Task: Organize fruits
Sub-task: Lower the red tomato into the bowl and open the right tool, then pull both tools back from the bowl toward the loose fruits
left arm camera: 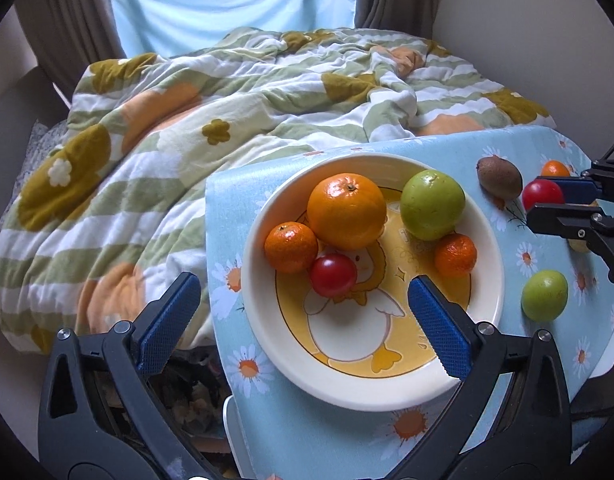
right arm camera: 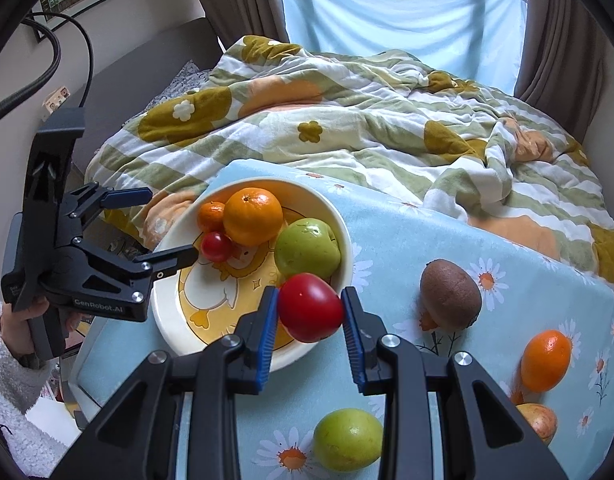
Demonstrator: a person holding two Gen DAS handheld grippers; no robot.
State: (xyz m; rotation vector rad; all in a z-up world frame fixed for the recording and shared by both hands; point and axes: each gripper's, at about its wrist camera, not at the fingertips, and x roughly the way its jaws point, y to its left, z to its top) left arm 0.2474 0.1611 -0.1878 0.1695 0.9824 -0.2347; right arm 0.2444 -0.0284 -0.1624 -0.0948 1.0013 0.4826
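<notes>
**Red tomato held at the bowl's edge**

Your right tongs (right arm camera: 309, 312) are closed on a round red tomato (right arm camera: 310, 307); both blue pads touch its sides. The tomato hangs just above the near rim of the round cream ceramic bowl with a yellow duck picture (right arm camera: 163, 308). From the left wrist camera, the same tomato (left arm camera: 543, 194) shows between the right tongs (left arm camera: 547, 202) at the right side, beyond the bowl (left arm camera: 263, 332).

Your left tongs (left arm camera: 303, 320) stand wide open and hold nothing. They are over the near left part of the bowl, one finger outside the rim and one above the inside.

Inside the bowl lie a large orange (left arm camera: 346, 211), a green apple (left arm camera: 432, 205), two small mandarins (left arm camera: 291, 247) (left arm camera: 455, 255) and a second small red tomato (left arm camera: 333, 275).

On the surface with the light blue daisy-print cloth (right arm camera: 407, 224), outside the bowl, you have a brown fuzzy kiwi (right arm camera: 450, 293), a small orange mandarin (right arm camera: 545, 360), a green round fruit (right arm camera: 347, 439) and a yellow-red fruit (right arm camera: 541, 420) partly hidden behind the right tongs. Behind the surface lies a bed with a flower-pattern blanket (right arm camera: 347, 120).
</notes>
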